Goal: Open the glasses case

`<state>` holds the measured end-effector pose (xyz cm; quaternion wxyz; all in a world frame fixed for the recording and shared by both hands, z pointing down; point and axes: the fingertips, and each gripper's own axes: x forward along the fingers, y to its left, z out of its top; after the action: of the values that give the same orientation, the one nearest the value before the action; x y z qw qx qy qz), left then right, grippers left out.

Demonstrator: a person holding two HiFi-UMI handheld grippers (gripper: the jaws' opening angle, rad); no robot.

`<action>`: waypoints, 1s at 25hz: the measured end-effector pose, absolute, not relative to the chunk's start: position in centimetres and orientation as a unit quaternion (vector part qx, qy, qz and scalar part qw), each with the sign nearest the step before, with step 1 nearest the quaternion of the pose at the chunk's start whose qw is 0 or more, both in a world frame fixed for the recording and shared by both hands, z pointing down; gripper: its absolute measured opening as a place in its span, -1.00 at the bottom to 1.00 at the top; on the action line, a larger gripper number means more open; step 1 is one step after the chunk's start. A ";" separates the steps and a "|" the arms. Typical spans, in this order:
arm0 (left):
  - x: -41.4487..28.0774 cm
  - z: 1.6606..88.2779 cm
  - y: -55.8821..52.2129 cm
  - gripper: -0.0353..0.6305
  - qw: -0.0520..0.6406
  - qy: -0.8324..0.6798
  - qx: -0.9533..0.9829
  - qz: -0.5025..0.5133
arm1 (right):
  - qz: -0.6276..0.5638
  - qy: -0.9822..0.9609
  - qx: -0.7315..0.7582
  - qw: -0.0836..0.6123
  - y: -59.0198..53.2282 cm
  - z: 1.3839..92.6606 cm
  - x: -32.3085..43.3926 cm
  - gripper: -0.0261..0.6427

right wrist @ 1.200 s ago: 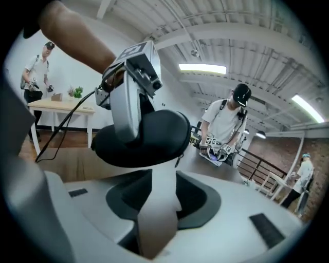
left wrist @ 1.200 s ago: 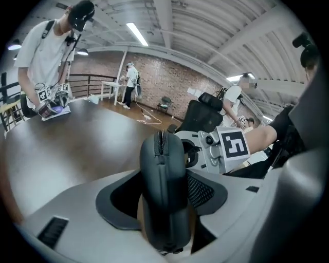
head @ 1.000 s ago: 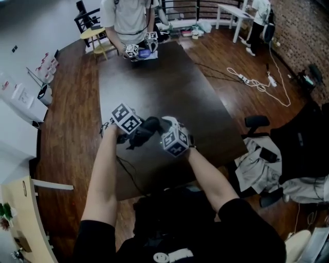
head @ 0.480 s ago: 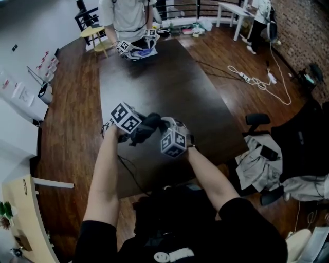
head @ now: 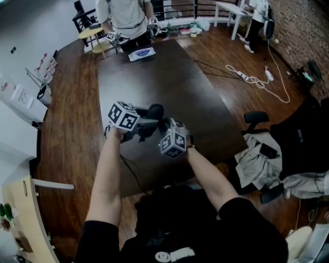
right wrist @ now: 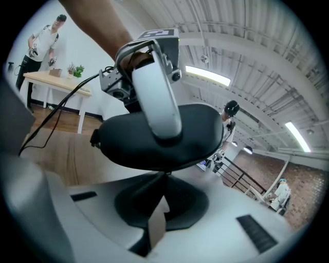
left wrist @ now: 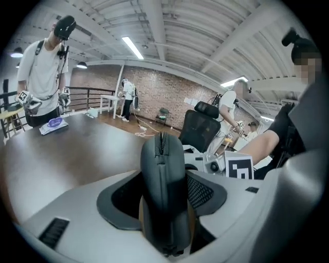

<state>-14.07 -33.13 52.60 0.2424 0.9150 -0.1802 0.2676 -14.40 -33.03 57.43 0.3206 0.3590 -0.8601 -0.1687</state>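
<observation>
A dark grey zipped glasses case [head: 152,115] is held up over the dark table [head: 169,77]. My left gripper [head: 145,123] is shut on it. In the left gripper view the case [left wrist: 163,174] stands wedged between both pads [left wrist: 119,201], zip seam facing the camera. My right gripper [head: 163,126] meets the case's end from the right. In the right gripper view the jaws of the right gripper [right wrist: 163,180] are shut together just under the case's [right wrist: 169,136] edge, pinching its small zipper pull. The left gripper's white finger [right wrist: 154,92] lies across the case.
A white and blue packet [head: 141,53] lies at the table's far end. A person [head: 126,15] with two grippers stands behind it. An office chair [head: 257,121] with clothes on it stands at the right. Cables [head: 254,81] lie on the wooden floor.
My left gripper has risen and tilted, lifting the case's far end. The right gripper has stayed at the case's end. The far person's hands have left the packet.
</observation>
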 end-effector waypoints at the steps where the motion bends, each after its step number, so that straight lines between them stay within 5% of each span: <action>1: -13.9 52.3 -33.3 -0.15 0.242 -0.182 0.918 0.257 | -0.167 -0.861 0.360 0.319 -33.0 57.4 -14.4 -0.93; 19: -12.1 44.8 -36.9 -0.16 0.203 -0.252 0.945 0.040 | 0.023 -0.904 0.390 0.174 -32.7 55.3 -15.2 -0.92; 25: -13.8 43.2 -37.7 -0.17 0.210 -0.269 0.940 -0.009 | 0.192 -0.931 0.311 -0.002 -32.3 53.5 -14.8 -0.85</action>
<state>-13.75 -37.75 43.18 0.2097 0.9399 -0.2693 -0.0092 -14.83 -32.27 53.54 -0.0022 0.3111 -0.9308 0.1918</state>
